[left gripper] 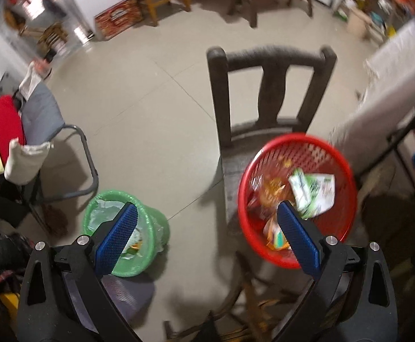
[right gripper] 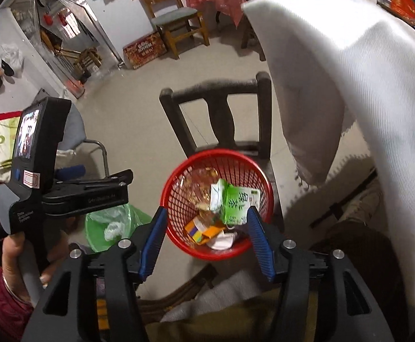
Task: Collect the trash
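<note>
The red mesh basket sits on the seat of a dark wooden chair, mouth upward, holding wrappers. A green-and-white packet lies on top of them, its long axis running roughly across the basket. The right gripper hangs over the basket, jaws apart and empty. The left gripper, jaws wide apart and empty, hovers between the basket and a green lined bin on the floor
</note>
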`<state>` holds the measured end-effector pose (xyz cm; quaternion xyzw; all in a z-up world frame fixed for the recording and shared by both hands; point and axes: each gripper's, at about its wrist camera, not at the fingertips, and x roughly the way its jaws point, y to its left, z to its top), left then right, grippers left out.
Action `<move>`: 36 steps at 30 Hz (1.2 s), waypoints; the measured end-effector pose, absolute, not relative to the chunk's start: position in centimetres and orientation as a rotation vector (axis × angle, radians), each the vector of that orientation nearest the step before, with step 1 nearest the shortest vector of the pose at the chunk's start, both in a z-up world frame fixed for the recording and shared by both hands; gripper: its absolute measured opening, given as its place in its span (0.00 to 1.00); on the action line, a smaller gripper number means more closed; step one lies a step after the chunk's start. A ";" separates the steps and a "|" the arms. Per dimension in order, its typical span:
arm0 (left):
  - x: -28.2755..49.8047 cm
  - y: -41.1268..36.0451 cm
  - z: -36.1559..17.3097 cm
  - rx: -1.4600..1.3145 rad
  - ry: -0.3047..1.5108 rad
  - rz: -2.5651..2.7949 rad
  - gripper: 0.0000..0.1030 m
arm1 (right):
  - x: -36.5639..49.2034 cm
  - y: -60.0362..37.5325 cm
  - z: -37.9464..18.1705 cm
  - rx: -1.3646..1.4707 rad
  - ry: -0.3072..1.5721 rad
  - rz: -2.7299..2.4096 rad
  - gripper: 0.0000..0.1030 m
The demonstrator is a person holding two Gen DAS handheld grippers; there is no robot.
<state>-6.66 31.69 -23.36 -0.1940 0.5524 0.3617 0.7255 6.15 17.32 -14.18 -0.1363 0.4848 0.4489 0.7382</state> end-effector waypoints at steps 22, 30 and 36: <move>-4.7 27.2 -27.0 -0.243 1.363 0.403 0.92 | 7.3 15.6 -19.9 -0.347 1.158 0.850 0.73; -4.3 27.0 -28.0 -0.210 1.387 0.405 0.92 | 8.0 16.1 -22.0 -0.362 1.199 0.834 0.77; -4.2 26.5 -27.7 -0.186 1.370 0.385 0.92 | 6.9 17.1 -22.2 -0.437 1.153 0.829 0.78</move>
